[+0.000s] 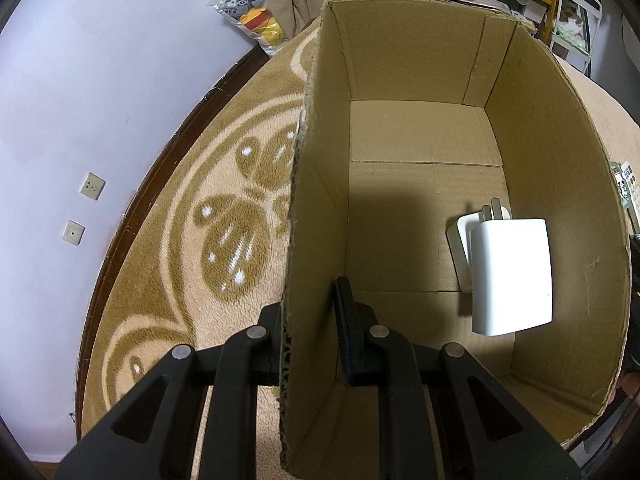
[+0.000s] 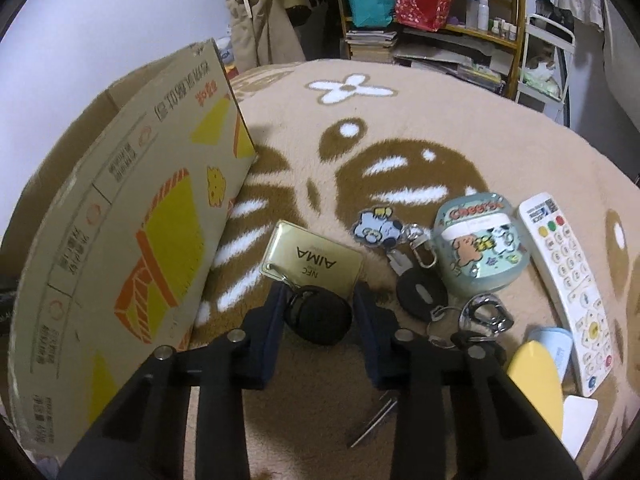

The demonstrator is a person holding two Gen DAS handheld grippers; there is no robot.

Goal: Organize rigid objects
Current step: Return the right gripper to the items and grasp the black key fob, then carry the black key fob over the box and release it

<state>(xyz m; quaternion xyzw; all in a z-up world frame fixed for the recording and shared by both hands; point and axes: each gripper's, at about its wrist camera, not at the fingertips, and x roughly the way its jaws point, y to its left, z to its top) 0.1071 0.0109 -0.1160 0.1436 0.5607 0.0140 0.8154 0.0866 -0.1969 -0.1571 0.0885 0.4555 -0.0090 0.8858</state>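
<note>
My left gripper [image 1: 310, 332] has its fingers clamped on the cardboard box [image 1: 420, 136] wall, one inside, one outside; two white chargers [image 1: 510, 276] lie within. My right gripper [image 2: 318, 312] stands open, fingers straddling a black key fob [image 2: 320, 316] (gold AIMA tag [image 2: 316, 260] attached) on the blanket [image 2: 400, 120].

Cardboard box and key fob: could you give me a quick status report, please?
Left gripper clamped on cardboard box wall. Right gripper open around black key fob. White charger already boxed. Nothing blocking.
</note>
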